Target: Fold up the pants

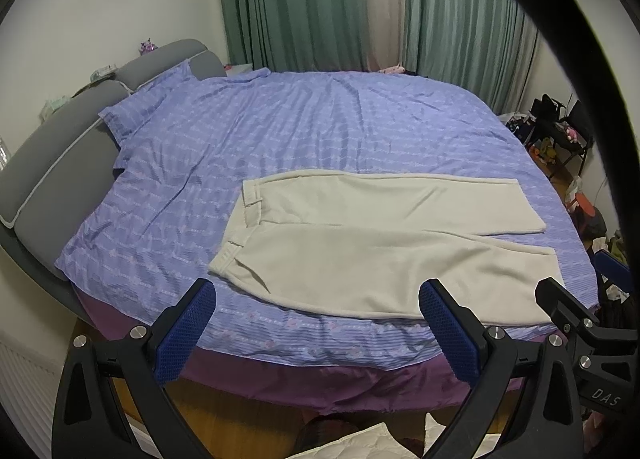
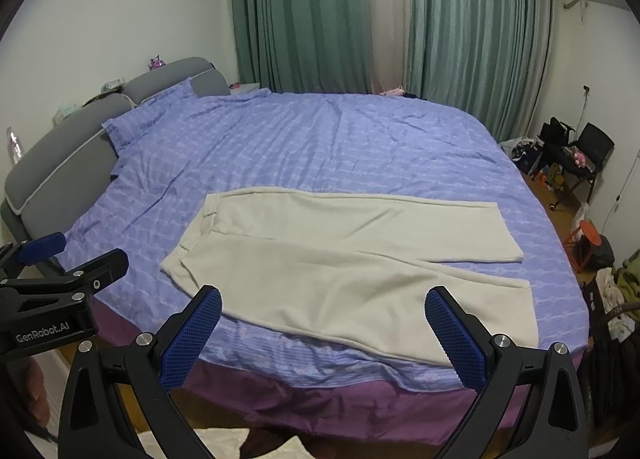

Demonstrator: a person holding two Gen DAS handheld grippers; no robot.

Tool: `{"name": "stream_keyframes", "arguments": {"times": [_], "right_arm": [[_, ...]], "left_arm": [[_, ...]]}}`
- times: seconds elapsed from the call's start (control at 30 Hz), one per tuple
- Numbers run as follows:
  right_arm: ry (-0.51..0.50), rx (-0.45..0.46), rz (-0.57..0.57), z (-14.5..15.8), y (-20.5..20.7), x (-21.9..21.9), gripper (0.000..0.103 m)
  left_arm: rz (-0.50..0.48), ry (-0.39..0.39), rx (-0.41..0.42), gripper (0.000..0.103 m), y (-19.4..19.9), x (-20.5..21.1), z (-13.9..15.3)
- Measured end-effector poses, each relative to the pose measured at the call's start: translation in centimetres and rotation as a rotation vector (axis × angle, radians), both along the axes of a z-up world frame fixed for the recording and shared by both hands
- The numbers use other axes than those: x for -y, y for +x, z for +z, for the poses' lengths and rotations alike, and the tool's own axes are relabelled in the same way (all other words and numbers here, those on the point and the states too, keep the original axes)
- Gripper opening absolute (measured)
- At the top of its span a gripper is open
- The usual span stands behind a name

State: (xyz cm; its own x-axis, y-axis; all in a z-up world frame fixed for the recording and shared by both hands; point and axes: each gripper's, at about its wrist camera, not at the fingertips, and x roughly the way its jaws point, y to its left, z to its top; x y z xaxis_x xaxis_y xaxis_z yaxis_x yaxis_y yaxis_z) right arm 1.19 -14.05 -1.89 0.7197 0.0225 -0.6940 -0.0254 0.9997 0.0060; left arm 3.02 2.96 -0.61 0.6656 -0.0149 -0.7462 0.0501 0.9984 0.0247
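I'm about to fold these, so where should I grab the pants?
Take the near leg of the pants at its hem and waistband corner, coming from the bed's near edge. They lie flat with legs spread, so that edge lifts over the far leg.

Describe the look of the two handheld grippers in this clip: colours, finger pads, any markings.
Both are black plastic with silver bolts. The left gripper and right gripper each carry two fingers faced with blue textured pads. White lettering reads GenRobot.AI on the left body and DAS on the right. No cables or sleeves are visible.
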Motion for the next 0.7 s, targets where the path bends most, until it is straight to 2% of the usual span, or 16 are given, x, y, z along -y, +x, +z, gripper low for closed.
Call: {"name": "stream_keyframes", "arguments": {"times": [0.17, 0.3, 0.57, 0.7], "right_arm": [[0.001, -0.054, -0.004, -1.4, 1.5, -1.6, 0.102], [0.023, -0.109, -0.025, -3.9, 3.5, -2.6, 0.102], [0.106, -0.295, -0.074, -13.8, 8.2, -5.0, 0.102], [0.156, -0.344, -0.119, -18.3, 10.3, -6.0, 0.102]], "left_arm": [[0.015, -0.008, -0.042, 0.103, 1.5, -1.9, -1.7], [0.044, 0.009, -0.075, 0.103, 3.2, -3.9, -4.6], [0.06, 0.063, -0.145, 0.103, 8.0, -8.8, -13.5], [0.046, 0.081, -0.163, 0.103, 10.8, -10.5, -17.1]]}}
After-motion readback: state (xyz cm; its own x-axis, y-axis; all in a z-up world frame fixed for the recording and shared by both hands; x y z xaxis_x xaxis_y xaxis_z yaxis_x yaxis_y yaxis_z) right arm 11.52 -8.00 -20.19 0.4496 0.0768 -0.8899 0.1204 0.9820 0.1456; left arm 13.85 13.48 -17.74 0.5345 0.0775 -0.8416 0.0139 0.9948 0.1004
